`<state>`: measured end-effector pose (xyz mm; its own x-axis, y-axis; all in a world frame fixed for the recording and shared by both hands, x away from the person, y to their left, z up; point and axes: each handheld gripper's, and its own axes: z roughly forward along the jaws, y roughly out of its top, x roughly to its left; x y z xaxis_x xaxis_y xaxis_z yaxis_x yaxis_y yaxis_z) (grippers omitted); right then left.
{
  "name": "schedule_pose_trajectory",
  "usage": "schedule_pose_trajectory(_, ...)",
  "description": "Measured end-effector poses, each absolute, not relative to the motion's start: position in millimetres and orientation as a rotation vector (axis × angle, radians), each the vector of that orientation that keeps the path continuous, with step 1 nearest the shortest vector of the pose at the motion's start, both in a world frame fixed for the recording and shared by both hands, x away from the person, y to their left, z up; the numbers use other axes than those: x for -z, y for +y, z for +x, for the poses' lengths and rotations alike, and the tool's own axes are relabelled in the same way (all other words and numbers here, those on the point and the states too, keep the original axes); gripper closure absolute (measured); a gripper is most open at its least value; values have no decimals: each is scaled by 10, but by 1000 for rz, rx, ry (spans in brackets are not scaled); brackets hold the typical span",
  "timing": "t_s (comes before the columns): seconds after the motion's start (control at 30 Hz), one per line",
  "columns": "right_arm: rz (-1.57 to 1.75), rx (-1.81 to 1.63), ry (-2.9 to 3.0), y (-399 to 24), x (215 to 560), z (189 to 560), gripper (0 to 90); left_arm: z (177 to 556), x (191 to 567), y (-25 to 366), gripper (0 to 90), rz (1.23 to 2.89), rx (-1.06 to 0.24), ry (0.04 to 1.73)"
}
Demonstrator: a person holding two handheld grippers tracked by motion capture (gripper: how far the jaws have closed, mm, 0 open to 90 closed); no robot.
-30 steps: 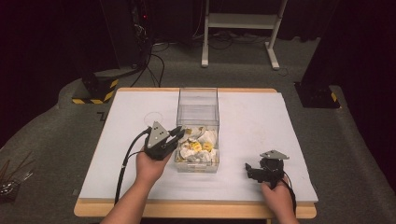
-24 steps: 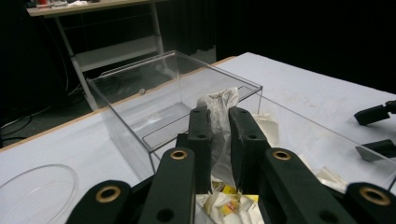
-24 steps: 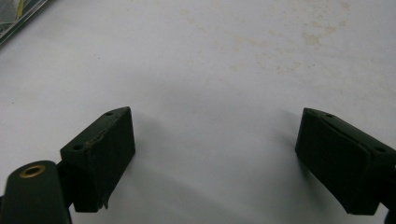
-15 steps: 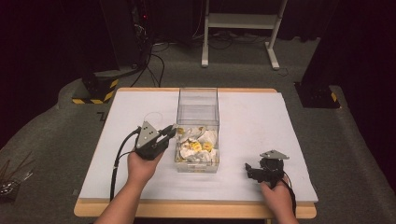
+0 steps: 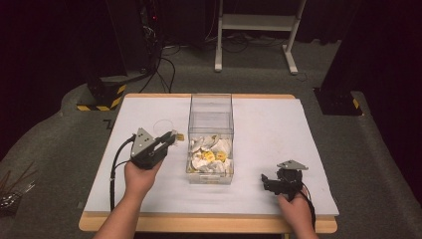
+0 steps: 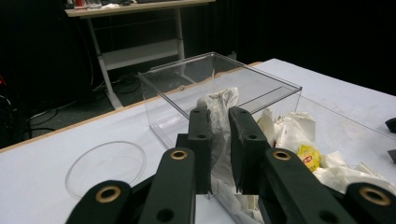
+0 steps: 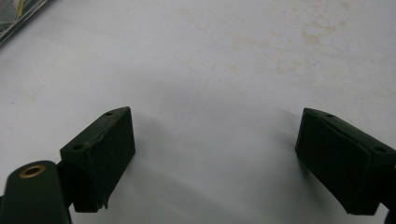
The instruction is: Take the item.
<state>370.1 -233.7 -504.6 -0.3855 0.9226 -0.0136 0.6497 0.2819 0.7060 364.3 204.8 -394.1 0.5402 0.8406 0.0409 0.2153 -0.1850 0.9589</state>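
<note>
A clear plastic box [image 5: 211, 130] stands mid-table, its near end heaped with crumpled white wrappers [image 5: 209, 155] and yellow bits [image 6: 308, 156]. My left gripper [image 5: 170, 136] hovers just left of the box, above the white table cover. In the left gripper view it [image 6: 219, 116] is shut on a crumpled white wrapper [image 6: 216, 99] that sticks up between the jaws. My right gripper [image 5: 266, 180] rests low on the table to the box's right. Its jaws stand wide apart with only bare table between them [image 7: 215, 158].
A clear round lid [image 6: 105, 165] lies flat on the table left of the box [image 6: 219, 84], faint in the high view [image 5: 163, 124]. The far half of the box holds nothing. A white metal stand [image 5: 256, 22] and cables sit on the floor beyond the table.
My left gripper has drawn back leftward from over the box's near end to beside it, carrying the wrapper. The right gripper has stayed put.
</note>
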Motion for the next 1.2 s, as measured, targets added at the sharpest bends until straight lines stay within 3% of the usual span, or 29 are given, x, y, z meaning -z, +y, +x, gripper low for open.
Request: schedule_pose_trajectory(1.2, 1413, -870, 2136, -2337, 5046, 3701, 117, 3864, 3924, 2515, 799, 1653, -725, 1024)
